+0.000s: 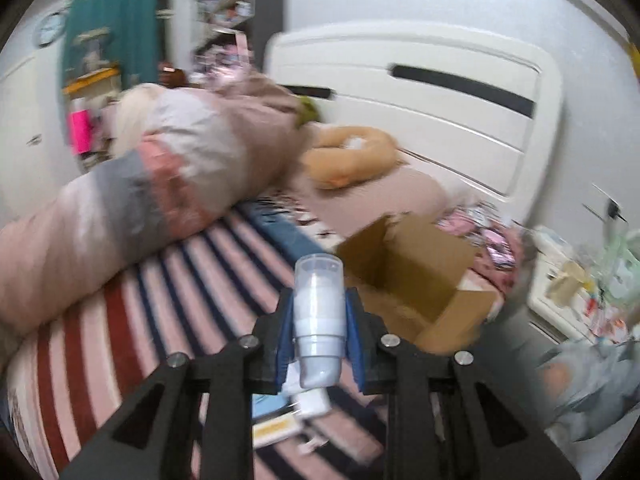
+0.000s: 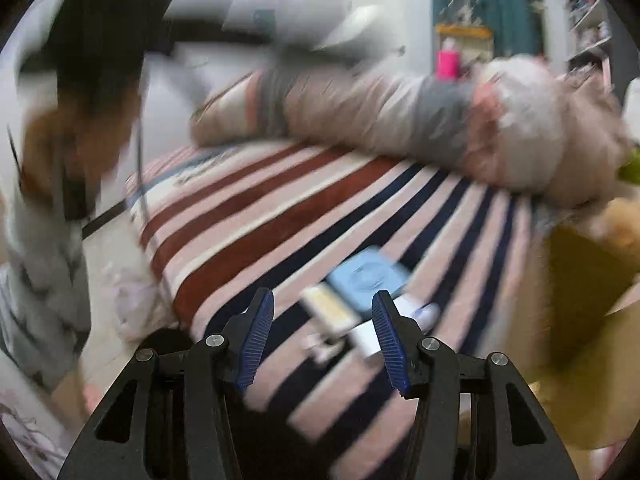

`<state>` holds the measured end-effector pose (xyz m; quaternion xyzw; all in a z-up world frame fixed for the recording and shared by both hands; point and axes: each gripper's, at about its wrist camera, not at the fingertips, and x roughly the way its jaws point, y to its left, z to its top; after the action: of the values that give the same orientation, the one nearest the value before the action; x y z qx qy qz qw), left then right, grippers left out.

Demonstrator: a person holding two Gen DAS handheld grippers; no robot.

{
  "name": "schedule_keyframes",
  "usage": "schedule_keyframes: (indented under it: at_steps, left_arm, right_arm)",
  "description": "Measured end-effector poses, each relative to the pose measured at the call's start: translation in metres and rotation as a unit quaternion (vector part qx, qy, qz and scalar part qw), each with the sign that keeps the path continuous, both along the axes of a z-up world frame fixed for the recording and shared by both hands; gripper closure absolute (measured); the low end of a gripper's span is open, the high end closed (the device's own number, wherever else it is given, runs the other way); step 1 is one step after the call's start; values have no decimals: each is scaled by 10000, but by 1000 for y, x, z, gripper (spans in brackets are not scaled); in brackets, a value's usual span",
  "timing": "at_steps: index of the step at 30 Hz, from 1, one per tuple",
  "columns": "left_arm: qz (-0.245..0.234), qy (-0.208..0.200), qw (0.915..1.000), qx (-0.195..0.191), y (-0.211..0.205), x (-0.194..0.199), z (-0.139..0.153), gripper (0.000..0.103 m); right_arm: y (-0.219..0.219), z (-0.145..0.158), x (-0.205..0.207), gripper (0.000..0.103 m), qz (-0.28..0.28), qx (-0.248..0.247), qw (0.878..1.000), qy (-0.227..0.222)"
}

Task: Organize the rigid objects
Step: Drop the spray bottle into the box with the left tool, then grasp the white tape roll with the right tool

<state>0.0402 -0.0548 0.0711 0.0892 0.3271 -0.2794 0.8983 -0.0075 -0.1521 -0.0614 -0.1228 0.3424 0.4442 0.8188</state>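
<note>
1. Striped bed cover [image 2: 304, 216], red, pink and navy bands, ran under both grippers; both views were motion-blurred
2. Rolled duvet [image 1: 160, 184], pink and grey patches, lay along the far side of the bed
3. White headboard [image 1: 420, 92] stood behind a tan cushion [image 1: 348, 156]
4. Open cardboard box [image 1: 404, 268] sat on the bed, flaps up, just beyond and to the right of the left gripper
5. Left gripper [image 1: 319, 322] was clamped on a white bottle with a clear cap [image 1: 319, 312], blue pads pressed to its sides, cap pointing away from the camera, lifted off the cover and near the box's nearest flap
6. Right gripper [image 2: 323, 336] stood wide apart, nothing between its fingers, above the cover
7. Light blue flat box [image 2: 368, 276] lay on the stripes beyond the right gripper
8. Yellow and white packet [image 2: 330, 310] lay just beside it; smaller white pieces nearby were too blurred to name
</note>
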Motion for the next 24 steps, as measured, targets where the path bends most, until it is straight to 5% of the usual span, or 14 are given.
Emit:
schedule_keyframes:
  at_steps: [4,10,11,14,21,24]
  left_arm:
    - [-729,534,9952,381,-74,29,-9,81]
    - [-1144,1349,9801,903,-149,57,-54,81]
    - [-1128,1418,9785,989,-155,62,-61,75]
    - [-1045,1497,9786,954,-155,65,-68,37]
    - [-652,1123,9902,509,-108,58,-48,28]
    - [-278,850,9954,331,-66,48,-39,24]
  right_arm:
    - [14,-56,13,56,201,-208,9980,563]
    - [34,-101,19,56,267,-596,9966,497]
    - [36,-105,18,56,259,-626,9964,503]
    - [37,-114,17,55,224,-691,9962,489]
    - [45,-120,27,55,58,-714,9964,455]
    - [52,-121,29,63,54,-874,9956,343]
